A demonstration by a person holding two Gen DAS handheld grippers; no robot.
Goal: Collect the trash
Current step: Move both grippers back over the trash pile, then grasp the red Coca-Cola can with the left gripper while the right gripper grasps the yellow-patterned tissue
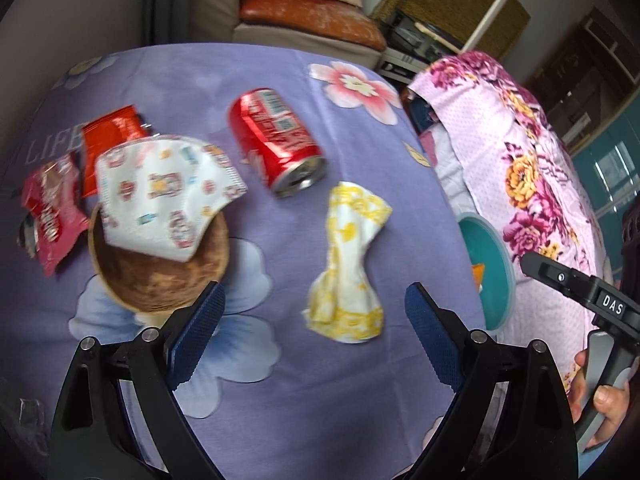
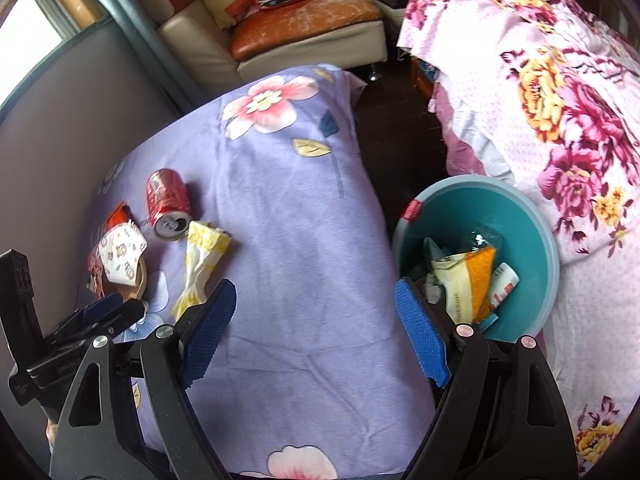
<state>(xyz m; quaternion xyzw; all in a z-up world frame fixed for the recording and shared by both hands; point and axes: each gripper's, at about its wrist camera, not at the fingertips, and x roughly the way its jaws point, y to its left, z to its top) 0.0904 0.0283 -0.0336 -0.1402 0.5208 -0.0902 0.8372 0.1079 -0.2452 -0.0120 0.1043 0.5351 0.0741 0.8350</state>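
Observation:
On the purple flowered cloth (image 1: 280, 240) lie a red soda can (image 1: 276, 140) on its side, a crumpled yellow-white wrapper (image 1: 352, 264), a patterned white mask (image 1: 164, 196) draped over a brown bowl (image 1: 160, 276), and red snack wrappers (image 1: 52, 208). My left gripper (image 1: 316, 336) hangs open just before the yellow wrapper, nothing between its blue pads. My right gripper (image 2: 316, 328) is open and empty above bare cloth, with the teal bin (image 2: 532, 216) holding several wrappers to its right. The can (image 2: 168, 204) and yellow wrapper (image 2: 200, 268) lie to its left.
A pink flowered cover (image 1: 520, 160) drapes over furniture right of the bin (image 1: 492, 264). A sofa with an orange cushion (image 2: 304, 24) stands behind the table. A hand (image 1: 600, 408) holds the right gripper's handle at the lower right of the left wrist view.

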